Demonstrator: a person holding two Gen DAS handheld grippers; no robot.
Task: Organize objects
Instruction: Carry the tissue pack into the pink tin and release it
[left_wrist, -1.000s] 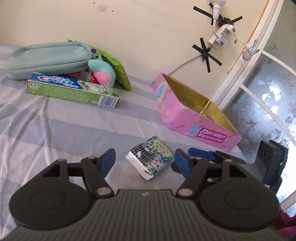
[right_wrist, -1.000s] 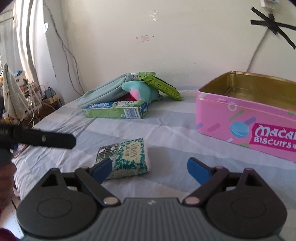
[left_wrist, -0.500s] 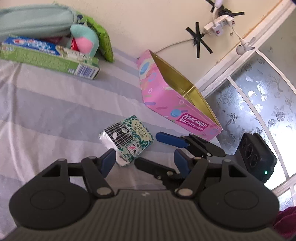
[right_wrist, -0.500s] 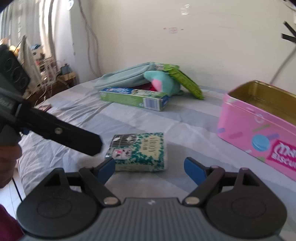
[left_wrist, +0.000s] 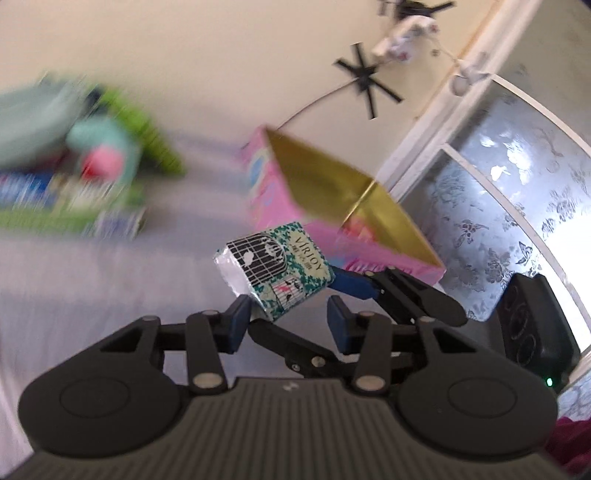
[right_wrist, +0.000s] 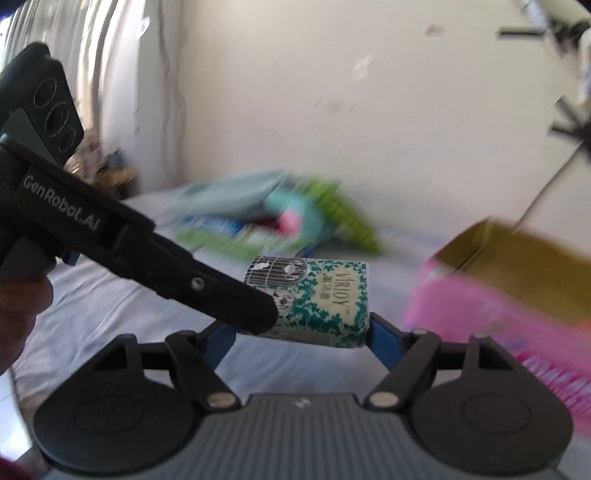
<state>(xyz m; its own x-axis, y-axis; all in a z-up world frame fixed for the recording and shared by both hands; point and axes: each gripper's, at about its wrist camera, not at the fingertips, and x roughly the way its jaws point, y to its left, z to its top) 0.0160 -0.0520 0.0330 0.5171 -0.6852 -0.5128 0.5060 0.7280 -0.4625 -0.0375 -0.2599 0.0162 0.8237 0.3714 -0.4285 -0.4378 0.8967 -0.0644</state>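
Left wrist view: the left claw is clenched to its narrowest. The low corner of the pack dips between its blue pads, but I cannot tell whether they press on it.

One black finger of the right claw crosses just ahead of those pads, and its other blue pad lies against the pack's far right end. From the right wrist, the pack sits crosswise between that claw's pads, an end at each. The jaws are closing on it and the pack hangs clear of the sheet – held. A left-claw finger reaches in from the left, over the pack's near left face, with a hand behind it at the edge.

Beyond the pack and to the right of both claws is the open pink tin, gold inside. Farther off to the left a blurred heap – green, teal, a boxed tube – lies against the wall.
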